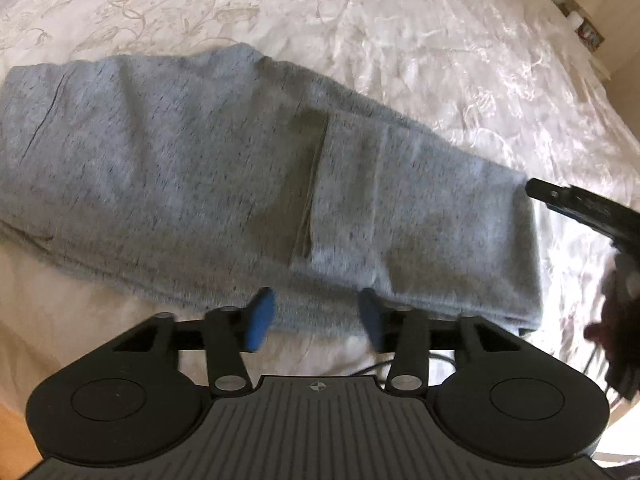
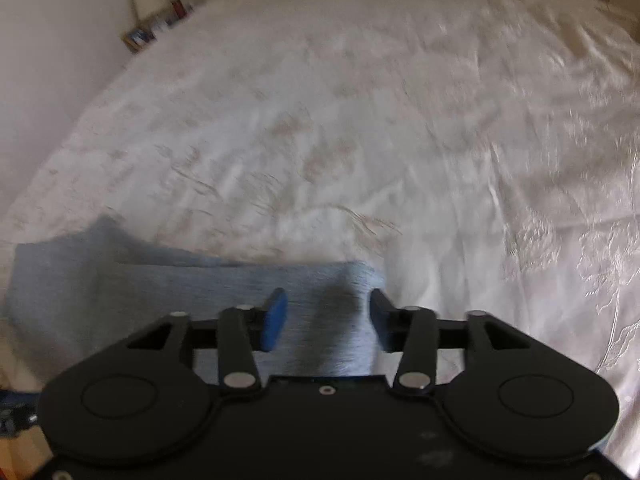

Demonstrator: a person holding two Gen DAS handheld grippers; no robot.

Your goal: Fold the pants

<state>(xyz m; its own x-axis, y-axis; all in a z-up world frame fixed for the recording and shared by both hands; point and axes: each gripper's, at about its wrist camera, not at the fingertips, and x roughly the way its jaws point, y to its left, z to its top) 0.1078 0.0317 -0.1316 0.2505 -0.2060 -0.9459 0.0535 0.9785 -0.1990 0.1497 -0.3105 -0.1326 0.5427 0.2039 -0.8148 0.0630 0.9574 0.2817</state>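
Pants [image 1: 192,168] lie folded on bedspread [image 1: 400,40] — both grippers parted.

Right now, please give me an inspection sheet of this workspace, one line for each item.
Surface: bed with cream floral bedspread, wrinkled.
Job's things: grey pants lying folded on the bedspread, one edge near the bed's front.
Clutter: nothing seen on the bed.
Grippers: left tool open, above the pants' near edge; right tool open, over the pants' end, pads not pressing the cloth.
Cables: thin dark cable behind the left tool.
Surroundings: small items by the wall, blurred.
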